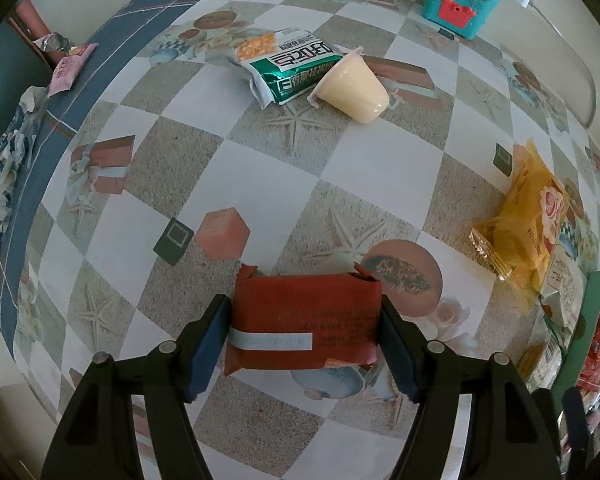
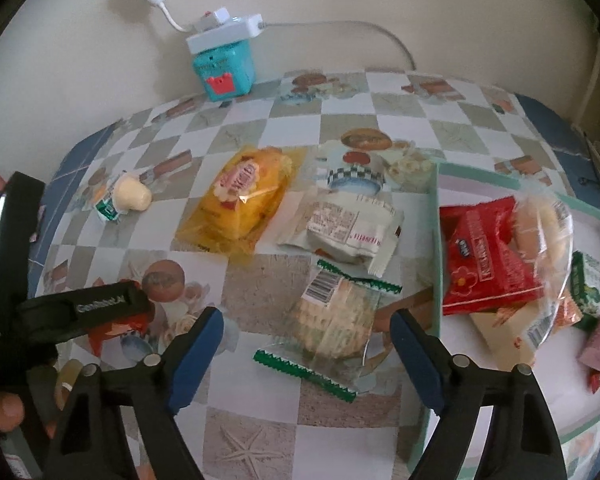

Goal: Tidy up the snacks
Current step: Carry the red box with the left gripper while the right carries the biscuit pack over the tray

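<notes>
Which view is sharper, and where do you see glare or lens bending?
Left wrist view: sharper, the red packet crisp between the left tongs, checks bowing toward the rim. Right wrist view: softer and hazier, glare on the clear bag in the tray, table edge curving.

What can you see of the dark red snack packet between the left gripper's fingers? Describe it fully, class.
The dark red packet is a flat, roughly rectangular wrapper, seemingly foil or plastic, with crimped ends folded up at its far corners. Small dark print and a white strip label run across its face. The left gripper holds it, the blue pads pressing its two short sides. It shows over the checked tablecloth; whether it rests on the cloth or hangs just above cannot be told.
</notes>
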### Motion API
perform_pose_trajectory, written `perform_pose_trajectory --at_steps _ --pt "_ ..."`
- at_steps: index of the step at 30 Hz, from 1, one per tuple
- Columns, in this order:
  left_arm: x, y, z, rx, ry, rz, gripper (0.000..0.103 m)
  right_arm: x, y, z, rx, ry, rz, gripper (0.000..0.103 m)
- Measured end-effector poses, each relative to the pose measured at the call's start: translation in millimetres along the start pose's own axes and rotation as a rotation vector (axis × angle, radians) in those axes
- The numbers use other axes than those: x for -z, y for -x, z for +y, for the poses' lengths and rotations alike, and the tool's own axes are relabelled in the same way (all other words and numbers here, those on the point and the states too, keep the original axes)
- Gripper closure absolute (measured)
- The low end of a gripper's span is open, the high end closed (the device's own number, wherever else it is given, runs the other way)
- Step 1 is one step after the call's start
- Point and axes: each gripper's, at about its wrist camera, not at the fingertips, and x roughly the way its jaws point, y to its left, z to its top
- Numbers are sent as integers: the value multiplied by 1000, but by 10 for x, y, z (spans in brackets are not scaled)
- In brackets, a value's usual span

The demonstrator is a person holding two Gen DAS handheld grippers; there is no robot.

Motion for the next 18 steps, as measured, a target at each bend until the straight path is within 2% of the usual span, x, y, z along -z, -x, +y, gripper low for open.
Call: perform_pose_trajectory --at_steps 15,18 --pt "-26 -56 -7 -8 -7 6 30 9 -288 -89 6 -27 54 20" --pt "-28 -54 -4 -5 -4 7 30 18 -316 -42 16 -5 52 25"
